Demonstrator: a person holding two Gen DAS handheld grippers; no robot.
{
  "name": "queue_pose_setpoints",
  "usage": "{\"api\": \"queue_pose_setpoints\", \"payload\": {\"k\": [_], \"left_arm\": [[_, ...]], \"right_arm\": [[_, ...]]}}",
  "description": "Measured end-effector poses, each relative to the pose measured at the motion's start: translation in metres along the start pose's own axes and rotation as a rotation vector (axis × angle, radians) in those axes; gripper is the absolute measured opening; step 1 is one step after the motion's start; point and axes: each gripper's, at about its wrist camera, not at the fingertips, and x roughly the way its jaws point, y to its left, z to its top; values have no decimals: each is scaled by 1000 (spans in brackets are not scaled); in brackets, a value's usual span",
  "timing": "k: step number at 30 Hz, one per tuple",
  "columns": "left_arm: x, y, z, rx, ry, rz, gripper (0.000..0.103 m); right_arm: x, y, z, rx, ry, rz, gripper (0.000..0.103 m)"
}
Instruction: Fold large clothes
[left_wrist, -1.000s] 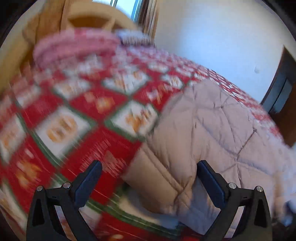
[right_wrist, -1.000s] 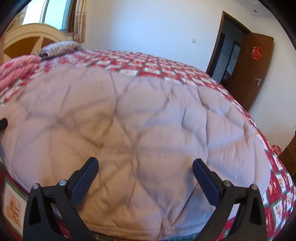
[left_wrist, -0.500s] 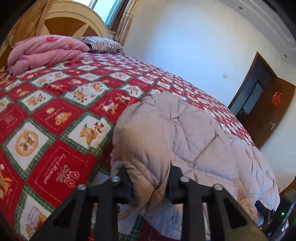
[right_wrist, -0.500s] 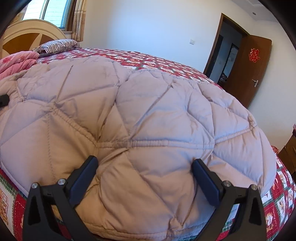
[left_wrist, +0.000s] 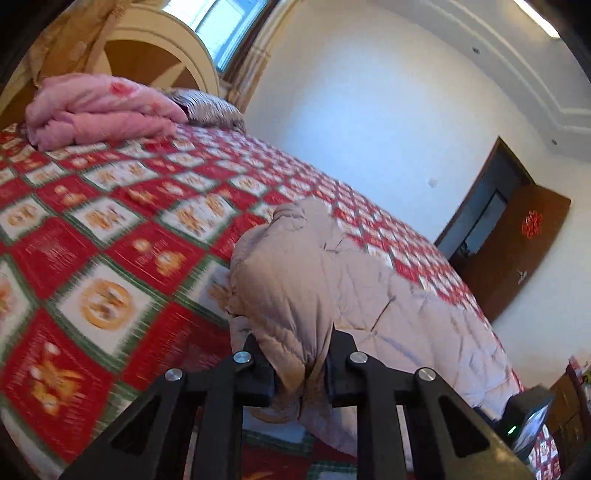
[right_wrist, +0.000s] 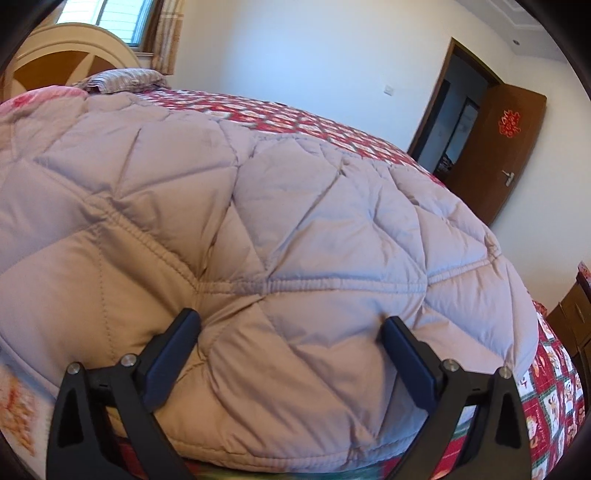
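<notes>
A large pale mauve quilted coat lies spread on a bed with a red, white and green patchwork cover. My left gripper has its jaws closing on a bunched fold at the coat's left end, and the pads press the fabric, which hangs lifted off the cover. In the right wrist view the coat fills most of the picture. My right gripper stands open at the near hem, its fingers wide apart against the padded fabric.
A folded pink duvet and a striped pillow lie by the arched headboard. A brown door stands ajar at the far right. A wooden cabinet is beside the bed.
My left gripper went from wide open to closed on the coat's end and has raised it. My right gripper moved in closer over the near hem, still open.
</notes>
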Motion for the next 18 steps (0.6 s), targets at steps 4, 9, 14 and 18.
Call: {"api": "queue_pose_setpoints", "payload": {"k": [4,9,14,18], "left_arm": [[-25,-5,21,67,-72,31,18],[-45,-56,38,209,-144,9,18],[-55,-140,35,368,-195,-99,18],[-45,-221,17,508,-181,-211,18]], "right_arm": [[-13,31,1,-46,-32,43,101],[-34,7,6,-22,6,222,100],[-63,-89,-4,76,-81,169,103],[-52,-193,-25,260,-49,64,103]]}}
